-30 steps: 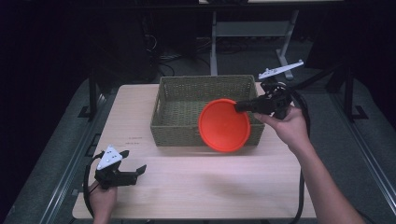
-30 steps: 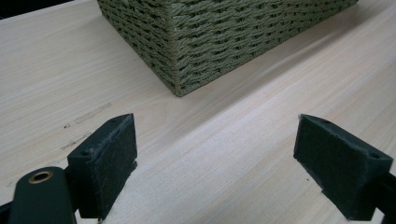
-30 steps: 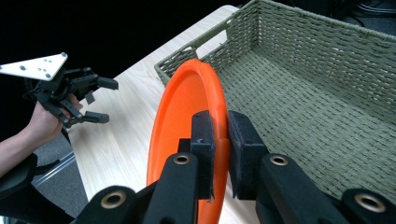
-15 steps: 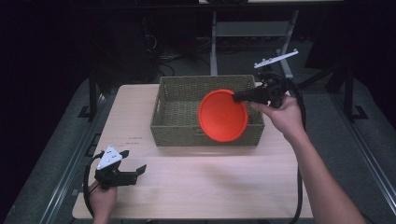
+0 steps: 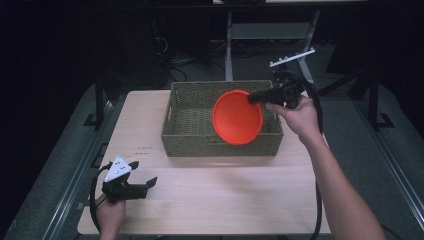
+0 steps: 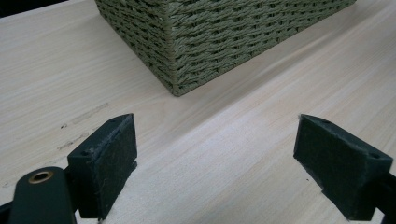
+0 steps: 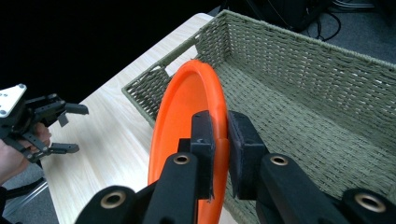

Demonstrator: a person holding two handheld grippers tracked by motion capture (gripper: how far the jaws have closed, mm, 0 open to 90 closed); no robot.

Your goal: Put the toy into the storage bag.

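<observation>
Right gripper view: round orange plate [image 7: 187,112] on edge, clamped in right hand-held gripper [image 7: 220,135].

Basket [image 5: 190,135] at the table's [image 5: 225,200] far middle, plate [image 5: 237,117] held above its right part, left gripper [image 5: 142,184] near-left on the table

Left gripper [image 6: 217,163] hovers low over the pale wooden table [image 6: 243,154], its two black padded jaws spread wide with nothing between them. Dead ahead, a near corner of the woven green basket [image 6: 205,37] stands on the table.
</observation>
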